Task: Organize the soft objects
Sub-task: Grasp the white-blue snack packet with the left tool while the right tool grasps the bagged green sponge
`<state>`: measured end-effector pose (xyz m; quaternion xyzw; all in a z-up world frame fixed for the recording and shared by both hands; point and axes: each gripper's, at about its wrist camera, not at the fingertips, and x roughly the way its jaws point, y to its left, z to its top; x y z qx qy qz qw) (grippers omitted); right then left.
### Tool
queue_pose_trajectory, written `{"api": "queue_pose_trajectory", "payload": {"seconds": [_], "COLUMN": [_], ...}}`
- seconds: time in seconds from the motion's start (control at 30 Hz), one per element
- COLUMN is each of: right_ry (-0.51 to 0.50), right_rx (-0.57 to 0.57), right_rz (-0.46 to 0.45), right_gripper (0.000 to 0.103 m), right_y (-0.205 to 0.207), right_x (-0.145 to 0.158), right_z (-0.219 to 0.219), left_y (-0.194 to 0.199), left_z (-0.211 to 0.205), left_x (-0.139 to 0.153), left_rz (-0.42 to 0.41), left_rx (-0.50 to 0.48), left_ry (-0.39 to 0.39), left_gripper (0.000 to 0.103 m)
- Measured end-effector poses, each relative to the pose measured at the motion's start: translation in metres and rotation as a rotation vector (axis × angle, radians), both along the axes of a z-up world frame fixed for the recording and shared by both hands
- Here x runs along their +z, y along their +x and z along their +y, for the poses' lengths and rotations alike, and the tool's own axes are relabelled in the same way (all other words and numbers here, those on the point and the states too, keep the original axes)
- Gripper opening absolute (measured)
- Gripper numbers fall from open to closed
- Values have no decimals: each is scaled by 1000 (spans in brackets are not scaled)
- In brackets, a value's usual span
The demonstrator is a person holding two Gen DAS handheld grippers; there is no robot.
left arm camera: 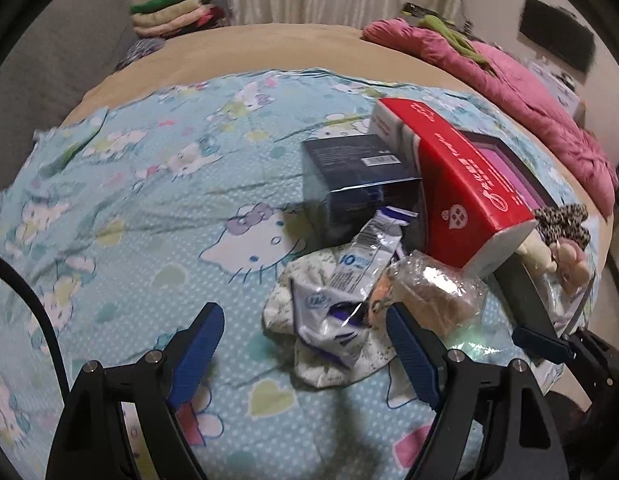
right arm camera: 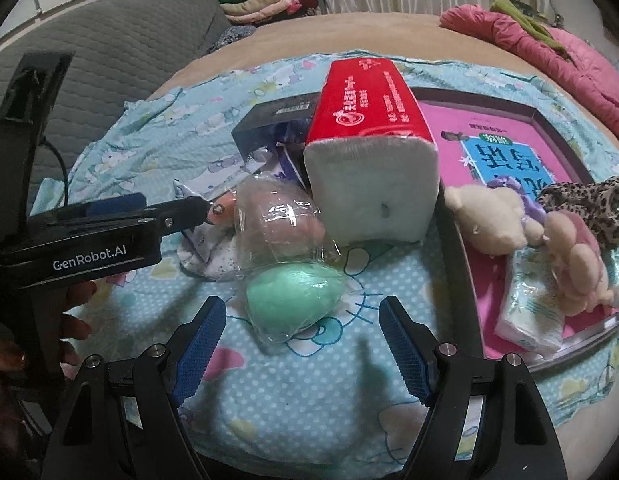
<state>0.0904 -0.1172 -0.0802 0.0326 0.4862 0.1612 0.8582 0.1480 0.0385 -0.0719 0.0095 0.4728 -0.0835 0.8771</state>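
Both the left gripper (left arm camera: pixel 305 332) and right gripper (right arm camera: pixel 301 320) hung spread and empty, the wrapped sponge pack (right arm camera: pixel 285 256) lying just beyond the right one, probably light, squashy, slippery-filmed, best pinched across its green end.

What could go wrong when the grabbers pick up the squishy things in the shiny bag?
1. The clear plastic bag holding the green sponge looks slippery, so it might slide out of the open right gripper.
2. The red tissue pack stands tilted right behind the bag; tugging the bag could tip it over.
3. The open left gripper sits over crumpled wrappers and might grab several at once.
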Motion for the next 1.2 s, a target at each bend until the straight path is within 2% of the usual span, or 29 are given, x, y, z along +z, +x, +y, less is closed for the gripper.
{"api": "queue_pose_trajectory", "payload": {"seconds": [0.27,0.57,0.63,0.7,0.77,0.87,1.0,1.2], "right_ry": [-24,-77,-71,-51,-35,-11,47,97], "right_rx": [34,55,56,58,60,51,3,-32], "right_rz": [26,16,25,28,27,50,100,115], "right_gripper": [80,80,80,70,65,62,61,60], "right_y": [9,21,23,22,21,20,16,8], "right_x": [-15,-25,-27,-27,-25,-24,-22,-12], "right_z": [10,19,18,15,12,5,-12,-27], "left_y": [5,8,9,10,11,13,11,5], "left_z": [-15,-25,-26,-25,-25,-25,-21,-19], "left_x": [-4,-11,-12,-13,-13,-11,-10,-5], "left_rz": [-12,13,21,27,29,20,24,35], "left_rx": [-92,-160,-171,-180,-189,-181,-195,-207], "left_ry": [68,78,69,52,36,42,3,-21], "left_gripper": [83,80,77,72,66,49,46,42]}}
